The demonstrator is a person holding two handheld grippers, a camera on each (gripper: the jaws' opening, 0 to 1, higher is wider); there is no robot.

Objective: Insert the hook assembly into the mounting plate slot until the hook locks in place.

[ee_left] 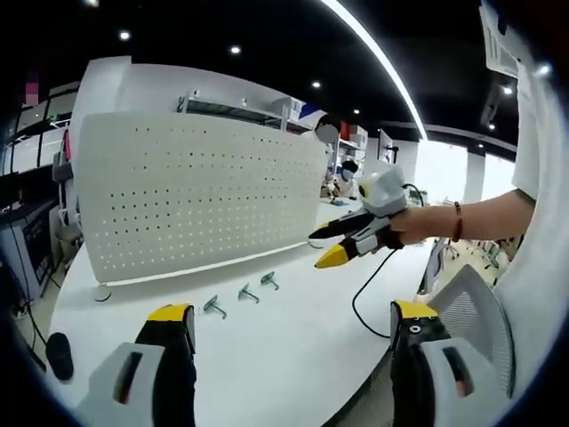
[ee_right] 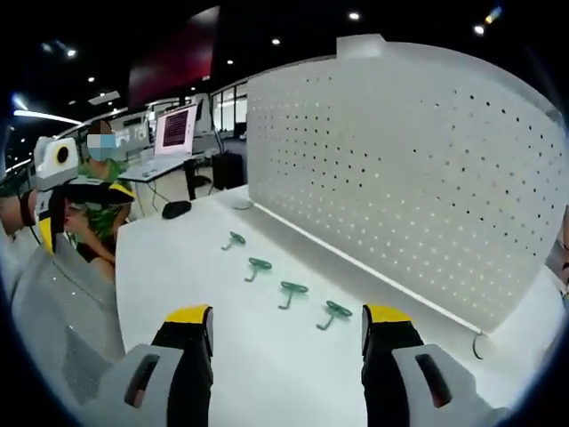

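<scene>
A white perforated mounting plate (ee_left: pixel 196 196) stands upright on the white table (ee_left: pixel 293 356); in the right gripper view it is the plate (ee_right: pixel 400 160) at the right. Several green hooks lie in a row on the table before it, among them one hook (ee_left: pixel 214 307) and its neighbour (ee_left: pixel 248 293); the closest hook (ee_right: pixel 335 311) lies just ahead of my right gripper (ee_right: pixel 286 325). My left gripper (ee_left: pixel 292 320) is open and empty, a little short of the hooks. The right gripper (ee_left: pixel 336 244), held by a hand, hovers above the table with its jaws apart and holds nothing.
A black mouse (ee_left: pixel 59 354) sits near the table's left edge. A black cable (ee_left: pixel 364 294) trails over the near right edge beside a mesh chair (ee_left: pixel 471 311). The person's forearm (ee_left: pixel 471 218) reaches in from the right. A monitor (ee_right: pixel 175 129) stands on a far desk.
</scene>
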